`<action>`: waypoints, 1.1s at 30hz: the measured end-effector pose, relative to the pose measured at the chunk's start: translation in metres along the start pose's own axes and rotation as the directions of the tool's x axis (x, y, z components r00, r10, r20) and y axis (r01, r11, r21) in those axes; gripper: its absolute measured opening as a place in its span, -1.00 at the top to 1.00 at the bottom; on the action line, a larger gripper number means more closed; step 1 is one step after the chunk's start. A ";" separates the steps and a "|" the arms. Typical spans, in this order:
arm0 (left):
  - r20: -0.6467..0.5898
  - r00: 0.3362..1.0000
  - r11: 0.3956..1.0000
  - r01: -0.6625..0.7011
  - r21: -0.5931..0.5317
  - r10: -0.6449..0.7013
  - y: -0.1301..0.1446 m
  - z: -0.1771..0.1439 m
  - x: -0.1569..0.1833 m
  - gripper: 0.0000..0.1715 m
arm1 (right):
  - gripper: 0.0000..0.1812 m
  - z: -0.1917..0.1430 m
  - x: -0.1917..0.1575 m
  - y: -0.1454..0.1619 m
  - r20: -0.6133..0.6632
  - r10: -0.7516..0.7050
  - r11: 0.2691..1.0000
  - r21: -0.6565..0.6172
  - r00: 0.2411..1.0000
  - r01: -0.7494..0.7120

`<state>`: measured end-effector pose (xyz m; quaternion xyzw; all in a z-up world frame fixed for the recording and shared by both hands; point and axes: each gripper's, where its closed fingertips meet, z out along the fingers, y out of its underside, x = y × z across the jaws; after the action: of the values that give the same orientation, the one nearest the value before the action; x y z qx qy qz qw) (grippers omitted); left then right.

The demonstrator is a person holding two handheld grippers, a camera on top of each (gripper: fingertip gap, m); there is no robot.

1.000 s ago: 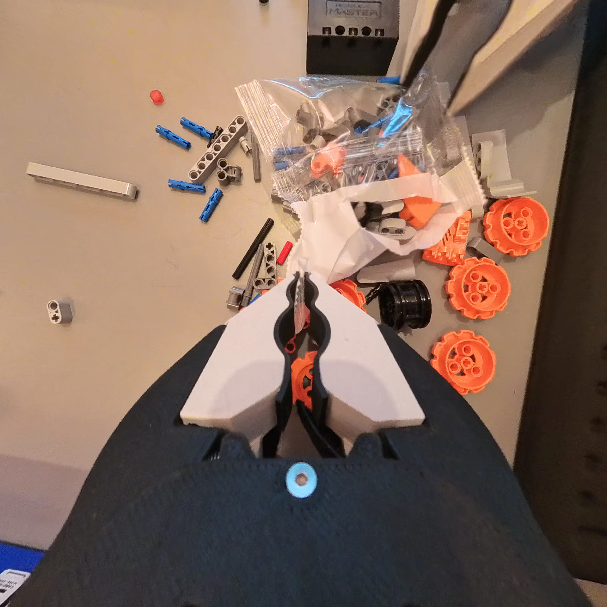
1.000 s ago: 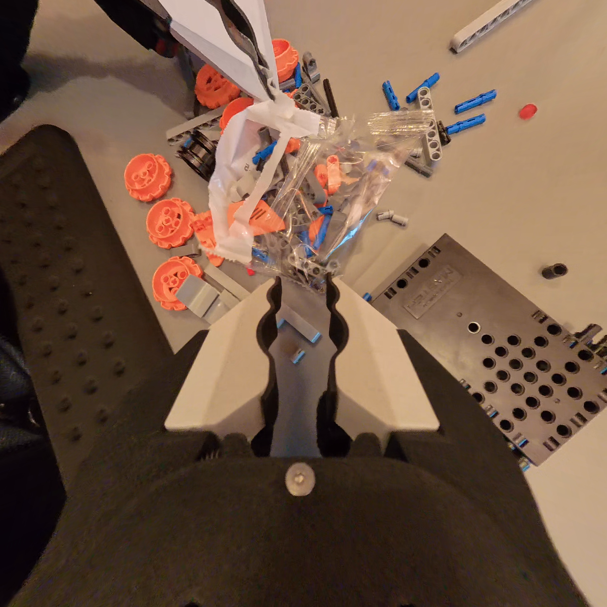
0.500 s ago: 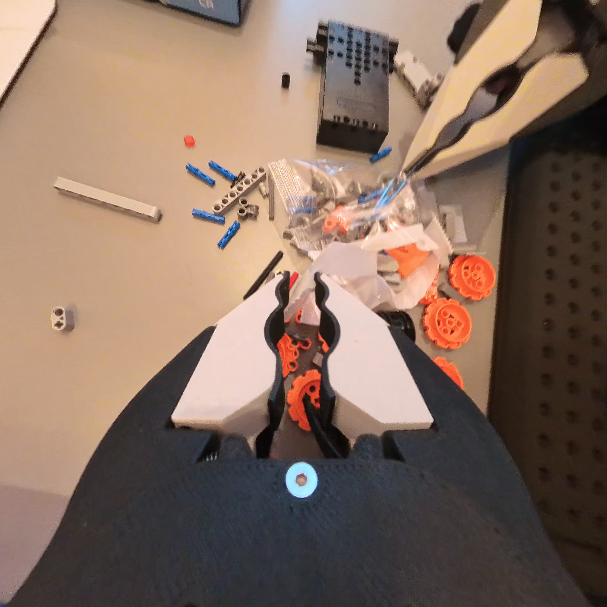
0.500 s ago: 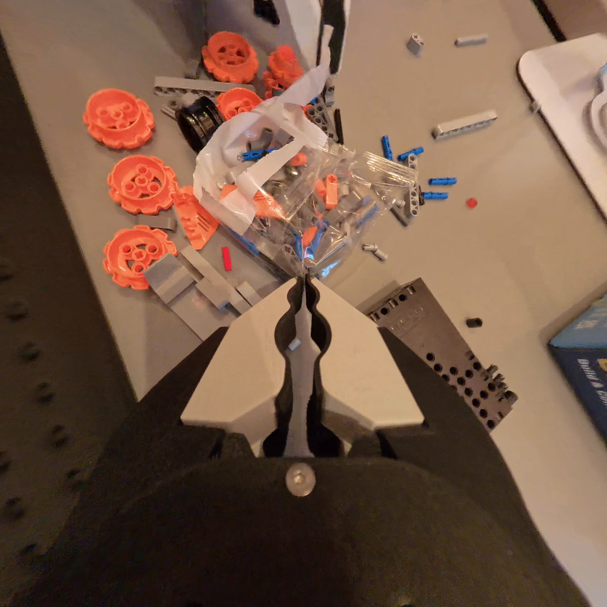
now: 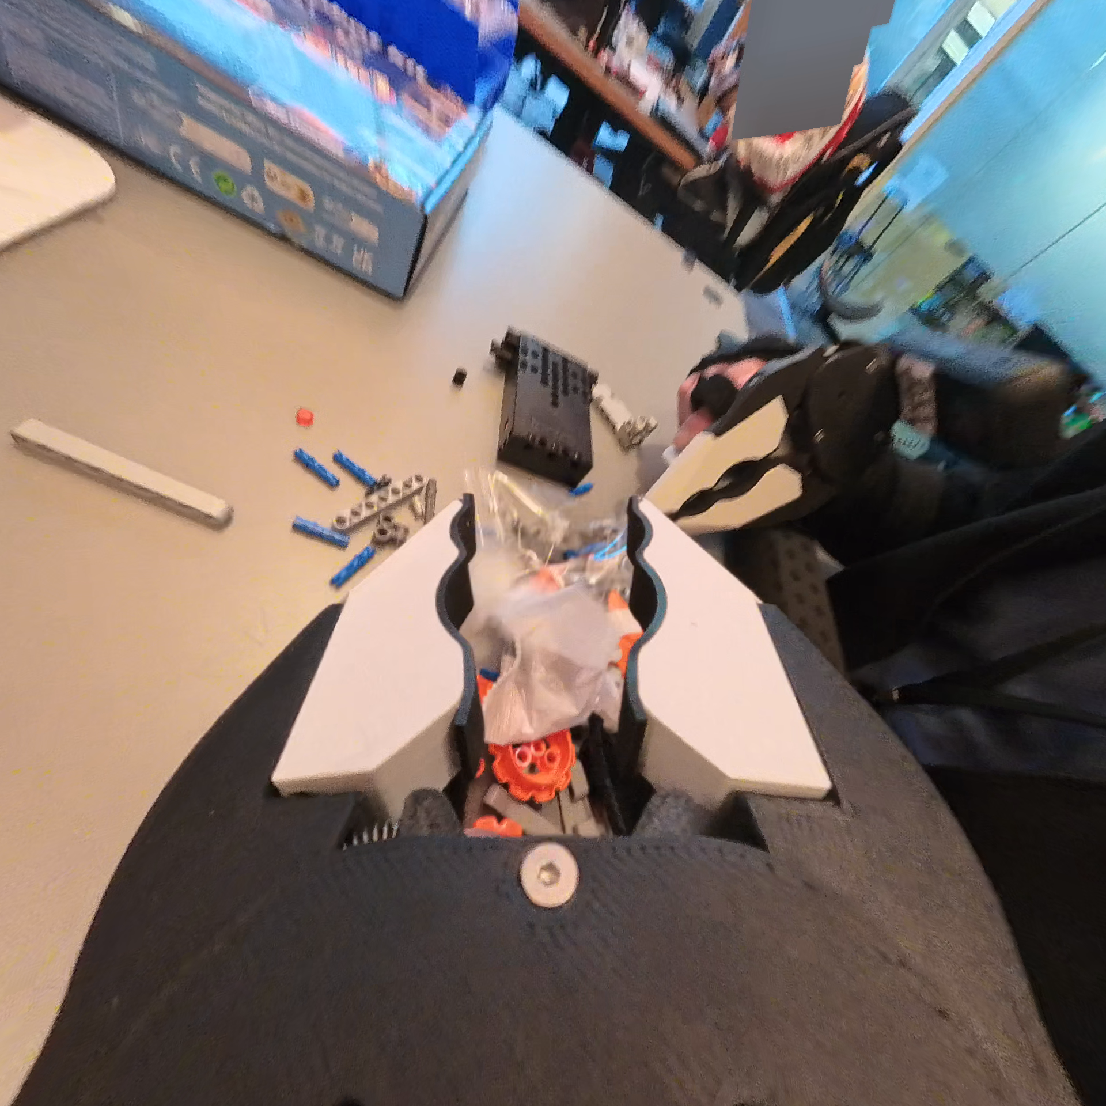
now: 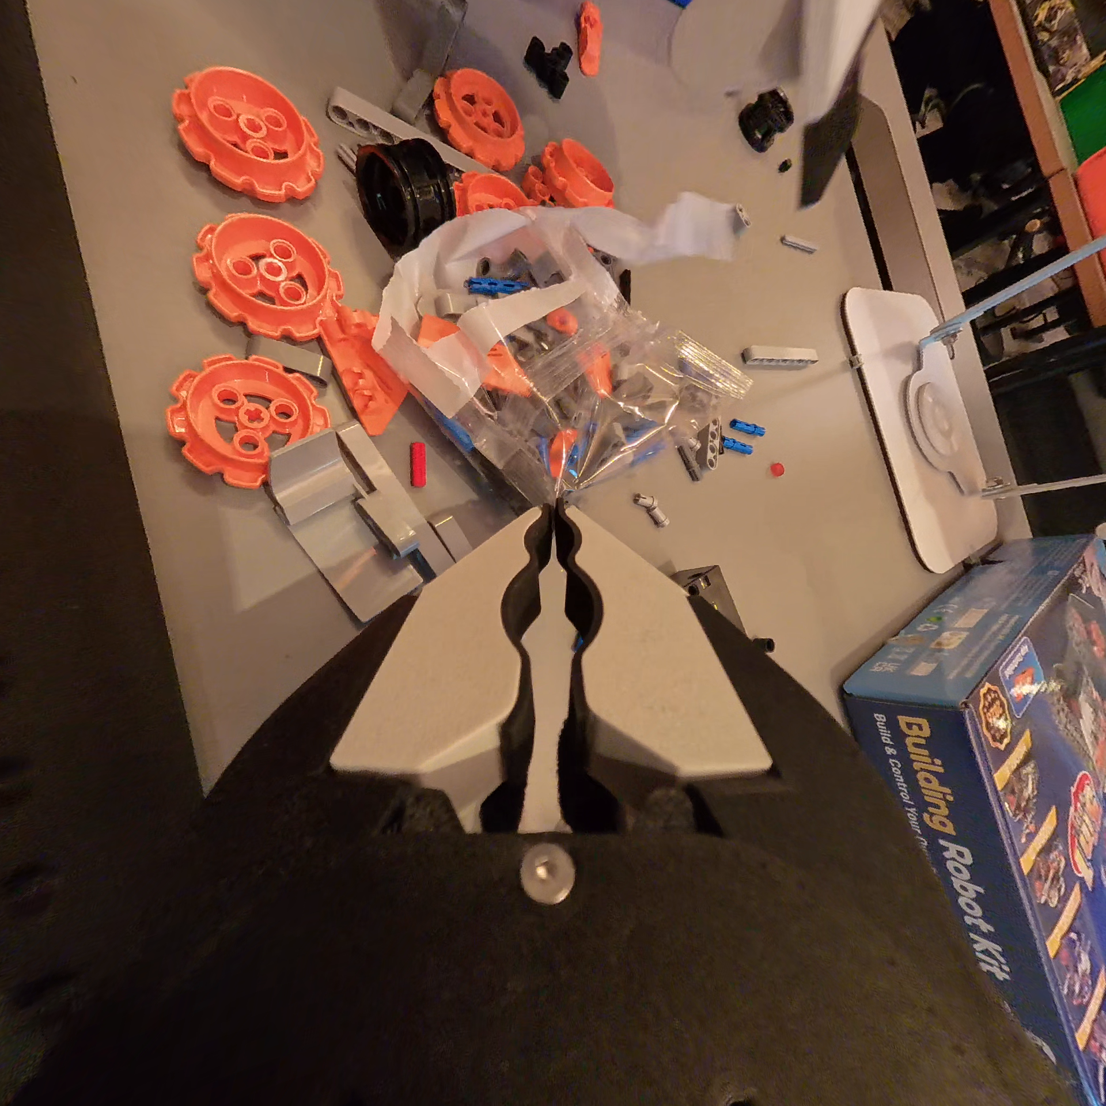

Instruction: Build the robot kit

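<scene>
Clear plastic makes up the bag (image 6: 556, 365), and the right gripper (image 6: 553, 509) pinches one corner of it tight, pointing down at the grey table (image 6: 748, 568). The torn bag holds small grey, blue and orange pieces. The left gripper (image 5: 547, 514) is wide apart and holds nothing, with the bag seen between its fingers. Orange wheels (image 6: 263, 275) lie beside the bag.

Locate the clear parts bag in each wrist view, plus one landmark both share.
Left wrist view: clear parts bag sits centre frame, between the open left gripper fingers.
Right wrist view: bag upper centre, its corner pinched by the right gripper.
Shared landmark: blue box.
</scene>
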<state>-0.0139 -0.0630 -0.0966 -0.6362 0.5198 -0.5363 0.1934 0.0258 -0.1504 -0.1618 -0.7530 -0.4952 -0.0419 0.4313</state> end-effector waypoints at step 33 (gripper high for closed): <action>0.083 0.976 0.979 -0.197 -0.057 0.201 0.015 0.026 -0.001 1.00 | 0.84 -0.001 0.023 -0.003 0.066 0.287 0.951 0.099 0.956 -0.293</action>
<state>0.0026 -0.0760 -0.1178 -0.6085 0.5847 -0.4729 0.2534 0.0353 -0.1344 -0.1475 -0.7940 -0.3915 0.0677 0.4600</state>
